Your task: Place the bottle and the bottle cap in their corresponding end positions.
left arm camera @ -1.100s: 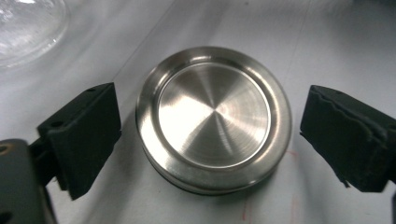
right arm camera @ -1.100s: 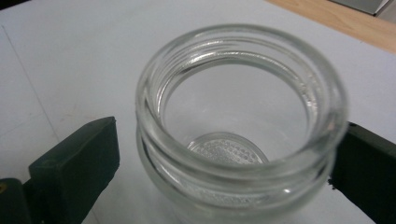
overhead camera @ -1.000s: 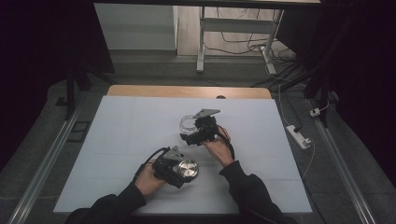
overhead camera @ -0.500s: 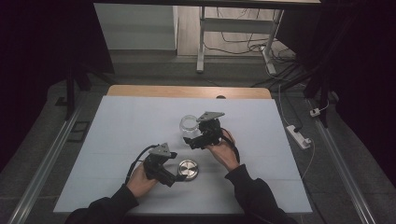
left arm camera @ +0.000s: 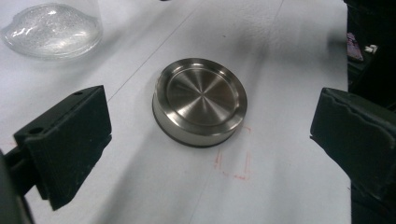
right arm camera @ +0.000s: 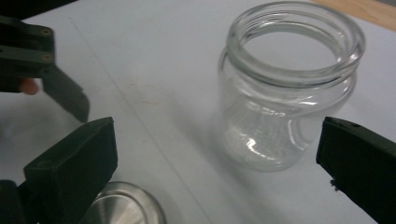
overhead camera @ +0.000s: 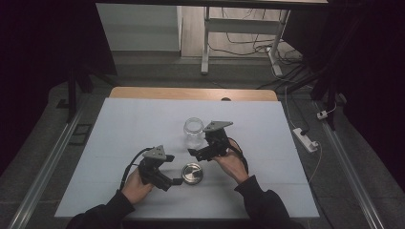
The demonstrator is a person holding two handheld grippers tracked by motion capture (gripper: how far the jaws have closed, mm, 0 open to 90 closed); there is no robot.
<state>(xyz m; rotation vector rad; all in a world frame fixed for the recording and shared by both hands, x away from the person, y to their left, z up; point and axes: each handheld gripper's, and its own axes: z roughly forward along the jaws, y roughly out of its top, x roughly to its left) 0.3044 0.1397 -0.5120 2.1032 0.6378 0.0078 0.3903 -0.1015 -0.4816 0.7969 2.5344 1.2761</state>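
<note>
A clear glass jar (overhead camera: 193, 129) (right arm camera: 289, 88) stands upright with no lid on the white table (overhead camera: 119, 143). Its round steel lid (overhead camera: 192, 173) (left arm camera: 201, 100) lies flat in front of it. My left gripper (overhead camera: 173, 170) (left arm camera: 215, 116) sits just left of the lid. Its jaws have just been opening and now stand wide apart, with the lid ahead of them and untouched. My right gripper (overhead camera: 197, 151) (right arm camera: 215, 149) is open just in front of the jar, its black jaws wide on either side of the jar without touching the glass.
A wooden strip (overhead camera: 191, 93) runs along the table's far edge. A power strip (overhead camera: 305, 138) and cables lie on the floor to the right. Metal rails (overhead camera: 52, 157) flank the table, and a desk frame (overhead camera: 205, 43) stands behind it.
My left gripper has let go of the lid and drawn back to the left, leaving it flat on the table. My right gripper has pulled back from the jar towards the person.
</note>
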